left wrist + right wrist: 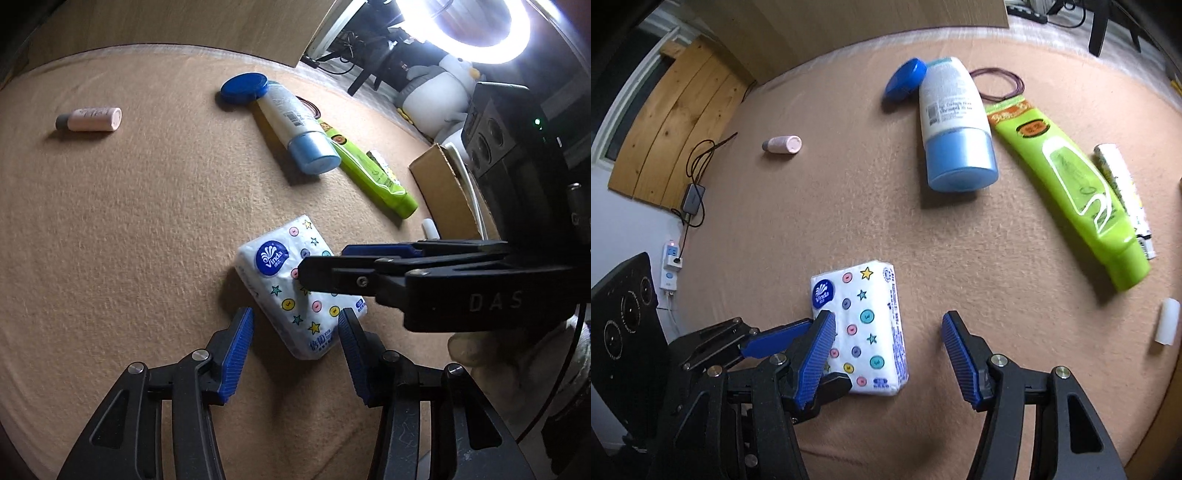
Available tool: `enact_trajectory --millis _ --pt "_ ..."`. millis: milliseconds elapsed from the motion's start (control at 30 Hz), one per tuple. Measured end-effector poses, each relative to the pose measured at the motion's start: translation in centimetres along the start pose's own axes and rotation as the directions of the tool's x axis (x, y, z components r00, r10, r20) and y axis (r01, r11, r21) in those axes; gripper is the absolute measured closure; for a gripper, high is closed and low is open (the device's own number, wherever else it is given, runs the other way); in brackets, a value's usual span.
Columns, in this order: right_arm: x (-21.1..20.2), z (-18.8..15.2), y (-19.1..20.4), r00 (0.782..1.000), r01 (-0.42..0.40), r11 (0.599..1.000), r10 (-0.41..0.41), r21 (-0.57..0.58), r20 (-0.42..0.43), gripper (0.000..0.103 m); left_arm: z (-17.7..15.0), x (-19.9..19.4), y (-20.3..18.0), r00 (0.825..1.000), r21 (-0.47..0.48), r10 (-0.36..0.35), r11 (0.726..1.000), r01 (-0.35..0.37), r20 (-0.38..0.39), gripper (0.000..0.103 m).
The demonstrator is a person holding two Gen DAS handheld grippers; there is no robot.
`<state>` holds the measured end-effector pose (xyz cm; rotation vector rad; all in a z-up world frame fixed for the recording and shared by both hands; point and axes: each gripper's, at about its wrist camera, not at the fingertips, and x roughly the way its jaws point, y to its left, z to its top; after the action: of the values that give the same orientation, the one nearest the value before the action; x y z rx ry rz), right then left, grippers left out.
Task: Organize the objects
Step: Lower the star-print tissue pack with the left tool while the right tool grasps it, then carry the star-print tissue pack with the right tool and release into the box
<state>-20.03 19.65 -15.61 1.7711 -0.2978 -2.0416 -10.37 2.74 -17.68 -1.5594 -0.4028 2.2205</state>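
A white tissue pack (280,273) printed with stars and buttons lies flat on the tan table cover. Its near end sits between the blue pads of my left gripper (297,319), which stand open with a thin gap on the left side. My right gripper (321,262) reaches in from the right, its tips over the middle of the pack. In the right wrist view the tissue pack (871,317) lies by the left pad of my right gripper (888,321); the right pad is well clear of it, so the jaws are open. The left gripper's fingers (768,341) come in from the left.
Farther back lie a white bottle with a blue cap (956,129), a blue round lid (905,79), a green tube (1067,184), a narrow patterned box (1123,192) and a small pink bottle (783,144). A cardboard box (443,184) stands at the right edge.
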Motion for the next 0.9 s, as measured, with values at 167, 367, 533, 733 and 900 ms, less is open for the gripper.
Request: enact_trajectory --millis 167,367,533,733,900 --pt "0.1 -0.3 0.4 0.999 -0.042 0.999 0.042 0.0 -0.013 0.064 0.0 0.2 -0.4 1.0 0.007 -0.006 1.0 0.006 -0.003 0.059" --pt "-0.5 -0.9 0.0 0.998 -0.058 0.998 0.058 0.021 0.003 0.069 0.2 0.2 -0.8 1.0 0.003 -0.013 1.0 0.013 0.0 0.064" --pt "-2.4 -1.9 -0.9 0.996 -0.067 0.996 0.064 0.053 0.057 0.069 0.5 -0.3 -2.9 1.0 0.043 -0.011 0.999 0.01 0.014 0.065" --pt "-6.4 -3.0 -2.9 0.991 -0.059 0.994 0.048 0.088 0.126 0.069 1.5 -0.7 -7.0 0.999 0.106 -0.039 0.994 0.035 0.035 0.065" --pt "-10.6 -4.0 -5.6 0.982 -0.031 0.992 0.008 0.119 0.19 0.069 2.6 -0.2 -12.0 0.996 0.172 -0.076 0.983 0.068 0.044 0.065"
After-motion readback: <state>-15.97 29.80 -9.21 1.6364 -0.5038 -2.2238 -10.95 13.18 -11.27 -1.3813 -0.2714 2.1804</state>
